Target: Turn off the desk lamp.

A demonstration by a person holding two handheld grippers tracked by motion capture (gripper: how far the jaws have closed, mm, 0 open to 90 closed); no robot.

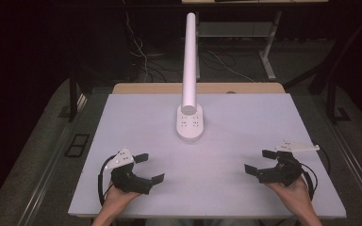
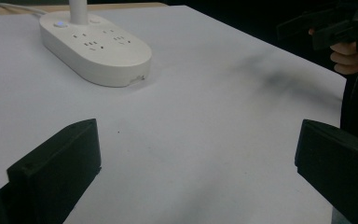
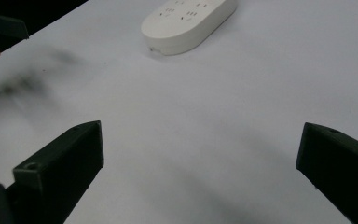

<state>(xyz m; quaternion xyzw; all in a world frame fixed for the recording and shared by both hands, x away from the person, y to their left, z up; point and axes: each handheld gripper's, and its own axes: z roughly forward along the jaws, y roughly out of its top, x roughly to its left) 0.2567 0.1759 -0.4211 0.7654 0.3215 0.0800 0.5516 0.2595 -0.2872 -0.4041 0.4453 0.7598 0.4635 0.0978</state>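
White table (image 1: 136, 136) stands in a dark room, bare across its near half and out to both side edges. Toward the far edge, at mid-width, lies a white oval power strip (image 1: 190, 123), its long axis running from near to far; an upright white tube (image 1: 189, 56) hides its far end. Near the front edge, the left gripper (image 1: 150, 167) and right gripper (image 1: 258, 161) rest well apart, each with jaws spread wide and holding nothing, both well short of the strip.
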